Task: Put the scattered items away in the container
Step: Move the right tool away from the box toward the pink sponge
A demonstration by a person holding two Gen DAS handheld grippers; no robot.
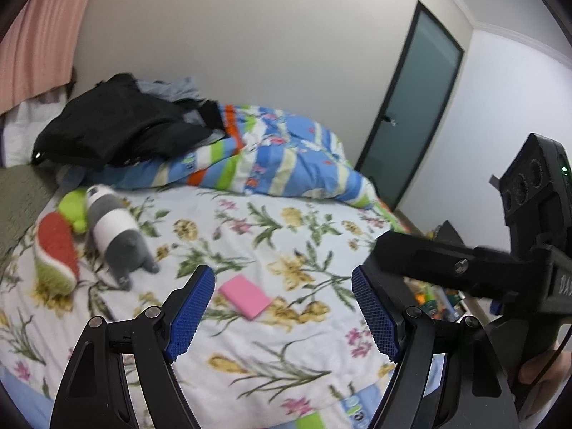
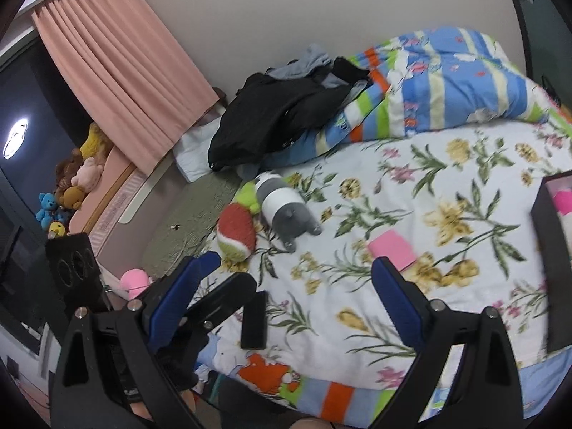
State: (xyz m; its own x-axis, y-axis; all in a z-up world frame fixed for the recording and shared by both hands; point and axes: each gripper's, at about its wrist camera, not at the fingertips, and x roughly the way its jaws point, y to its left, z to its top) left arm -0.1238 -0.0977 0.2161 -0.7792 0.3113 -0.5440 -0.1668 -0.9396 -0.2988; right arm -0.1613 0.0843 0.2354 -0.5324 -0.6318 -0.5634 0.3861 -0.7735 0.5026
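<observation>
Both jaws are seen wide apart with nothing between them: the left gripper [image 1: 282, 307] and the right gripper [image 2: 296, 286]. A flat pink rectangular pad [image 1: 245, 301] lies on the flowered white bedsheet [image 1: 286, 236], just ahead of the left gripper. It is judged light and thin, so its raised edge should be pinched. The grey-and-white plush animal [image 2: 286, 211] and the red-and-green plush ball [image 2: 236, 237] lie close together further away; they are judged soft, and may be squeezed at the middle. The dark open box [image 2: 552, 250] is seen at the right.

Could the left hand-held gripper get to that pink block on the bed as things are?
Probably yes. The left hand-held gripper stands open and empty, and the pink block lies flat on the floral bedspread just ahead of its fingertips, with nothing lying between them. The plush toys sit well off to one side.
</observation>
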